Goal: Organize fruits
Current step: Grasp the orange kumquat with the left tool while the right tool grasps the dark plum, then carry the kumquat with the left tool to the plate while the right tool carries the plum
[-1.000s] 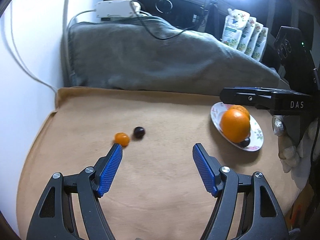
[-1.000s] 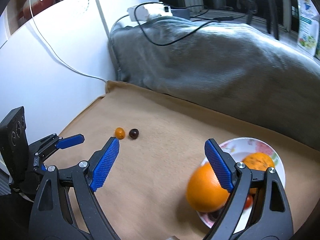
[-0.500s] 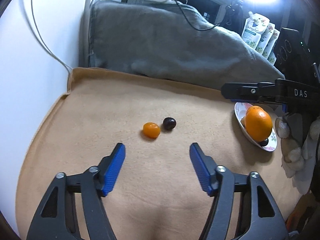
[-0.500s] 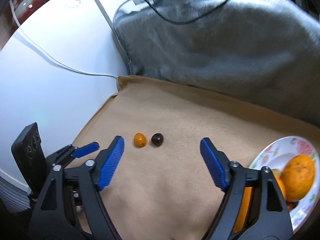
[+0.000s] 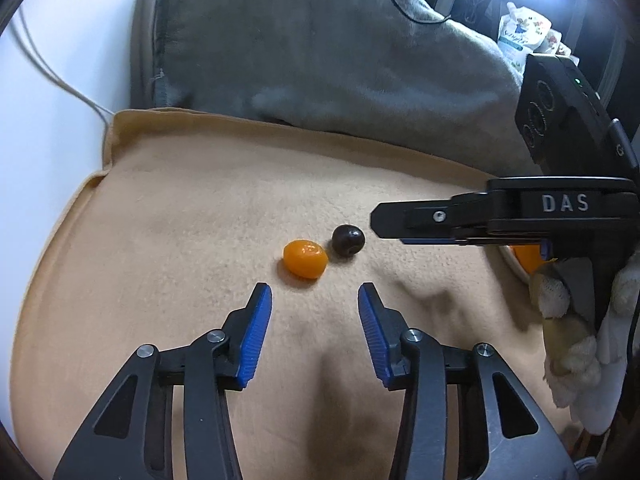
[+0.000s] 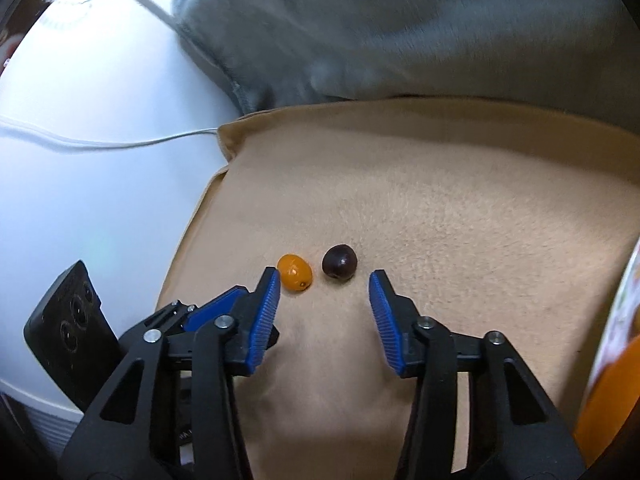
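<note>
A small orange fruit (image 5: 305, 264) and a dark round fruit (image 5: 348, 241) lie side by side on the tan blanket (image 5: 180, 220). My left gripper (image 5: 314, 294) hovers just short of the orange one, its jaws closing with nothing between the pads. In the right wrist view the dark fruit (image 6: 340, 267) sits just beyond my right gripper (image 6: 324, 279), whose jaws are also closing on nothing. The orange fruit (image 6: 295, 278) lies by its left fingertip. From the left wrist view, the right gripper's fingers (image 5: 420, 220) reach in from the right toward the dark fruit.
A patterned plate (image 6: 624, 300) holding a large orange (image 6: 608, 392) sits at the right edge. A grey blanket (image 5: 320, 60) is heaped behind, with a white wall and cable (image 6: 120, 142) to the left. A gloved hand (image 5: 560, 300) holds the right gripper.
Both grippers have come down and closer to the two small fruits, and both pairs of jaws have narrowed. The right gripper has swung left, away from the plate.
</note>
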The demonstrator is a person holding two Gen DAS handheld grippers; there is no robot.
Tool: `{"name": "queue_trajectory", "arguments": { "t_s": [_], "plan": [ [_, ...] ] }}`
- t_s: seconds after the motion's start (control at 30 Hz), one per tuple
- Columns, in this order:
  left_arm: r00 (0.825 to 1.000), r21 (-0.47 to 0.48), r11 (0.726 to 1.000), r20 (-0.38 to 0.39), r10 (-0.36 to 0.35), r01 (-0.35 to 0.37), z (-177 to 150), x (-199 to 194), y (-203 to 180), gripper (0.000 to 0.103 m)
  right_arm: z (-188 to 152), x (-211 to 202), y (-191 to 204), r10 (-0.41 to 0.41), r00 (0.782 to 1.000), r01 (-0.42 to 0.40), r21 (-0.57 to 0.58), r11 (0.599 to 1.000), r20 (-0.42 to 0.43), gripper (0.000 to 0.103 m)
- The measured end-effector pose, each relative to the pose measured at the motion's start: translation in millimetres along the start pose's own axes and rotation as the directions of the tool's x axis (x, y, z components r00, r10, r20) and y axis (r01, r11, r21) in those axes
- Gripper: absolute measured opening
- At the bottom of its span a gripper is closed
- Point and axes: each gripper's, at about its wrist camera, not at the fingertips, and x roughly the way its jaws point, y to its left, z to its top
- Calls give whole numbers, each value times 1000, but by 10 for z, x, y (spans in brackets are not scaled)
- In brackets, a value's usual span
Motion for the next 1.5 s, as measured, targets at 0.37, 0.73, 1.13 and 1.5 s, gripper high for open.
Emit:
{"name": "queue_trajectory", "arguments": {
  "t_s": [0.37, 0.73, 1.13, 1.5],
  "plan": [
    [999, 34, 999, -25, 29, -28, 80, 187, -18, 40, 82, 190, -140, 10, 1000, -9, 70, 997, -12, 42],
    [998, 58, 997, -41, 49, -46, 168, 340, -33, 37, 106, 358, -102, -15, 999, 17, 66, 998, -34, 33],
    [997, 63, 996, -34, 70, -67, 244, 412, -55, 26, 84, 303, -159, -9, 1000, 10, 60, 998, -20, 24],
    [998, 84, 995, 28, 58, -60, 147, 93, -301, 26, 12, -121, -113, -17, 998, 16, 21, 1000, 59, 24]
  ]
}}
